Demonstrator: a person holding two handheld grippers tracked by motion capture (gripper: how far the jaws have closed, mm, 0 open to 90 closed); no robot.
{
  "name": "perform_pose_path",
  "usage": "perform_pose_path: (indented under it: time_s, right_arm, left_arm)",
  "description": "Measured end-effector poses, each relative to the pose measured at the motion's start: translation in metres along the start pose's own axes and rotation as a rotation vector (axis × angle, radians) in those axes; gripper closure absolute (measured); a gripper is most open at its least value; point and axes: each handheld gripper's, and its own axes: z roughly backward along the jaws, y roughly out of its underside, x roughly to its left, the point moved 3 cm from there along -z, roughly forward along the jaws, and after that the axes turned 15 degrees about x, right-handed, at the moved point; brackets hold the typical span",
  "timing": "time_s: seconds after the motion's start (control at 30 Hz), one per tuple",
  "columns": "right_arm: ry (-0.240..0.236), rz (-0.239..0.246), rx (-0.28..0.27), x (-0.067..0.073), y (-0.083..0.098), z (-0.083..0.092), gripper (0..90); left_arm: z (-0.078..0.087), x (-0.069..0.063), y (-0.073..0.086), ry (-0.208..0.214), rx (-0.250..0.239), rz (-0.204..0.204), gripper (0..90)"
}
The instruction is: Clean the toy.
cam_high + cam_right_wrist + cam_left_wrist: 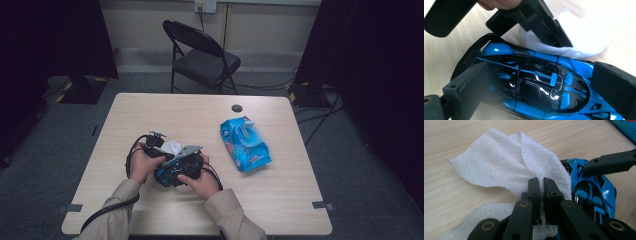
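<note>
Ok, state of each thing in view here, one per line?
Left tool: shut on the white wipe.
Right tool: shut on the blue toy car.
Blue toy car: upright, roof facing up.
White wipe: unfolded, crumpled, beside the car.
Wipes pack: lying flat, flap raised.
Folding chair: unfolded.

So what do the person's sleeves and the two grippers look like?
Beige sleeves cover both forearms. The left gripper has black jaws on black links with brass-coloured pivots. The right gripper has broad black padded jaws and a grey three-cornered plate on top. Thick black cables trail off.
</note>
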Motion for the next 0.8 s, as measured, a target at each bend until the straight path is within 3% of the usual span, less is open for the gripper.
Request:
perform_pose_path:
  time_s: [0.27,0.63,0.8]
  right_arm:
    - [0.000,0.000,0.001,0.000,0.000,0.000,1.8]
    - [0.000,0.000,-0.002,0.000,0.000,0.000,1.8]
    - [-0.001,-0.001,-0.004,0.000,0.000,0.000,1.9]
  left_arm:
    - [-0.005,-0.003,-0.011,0.004,0.010,-0.002,84.9]
    - [-0.014,-0.008,-0.026,0.007,-0.019,0.002,84.9]
    - [-0.014,-0.009,-0.032,0.007,-0.012,-0.013,84.8]
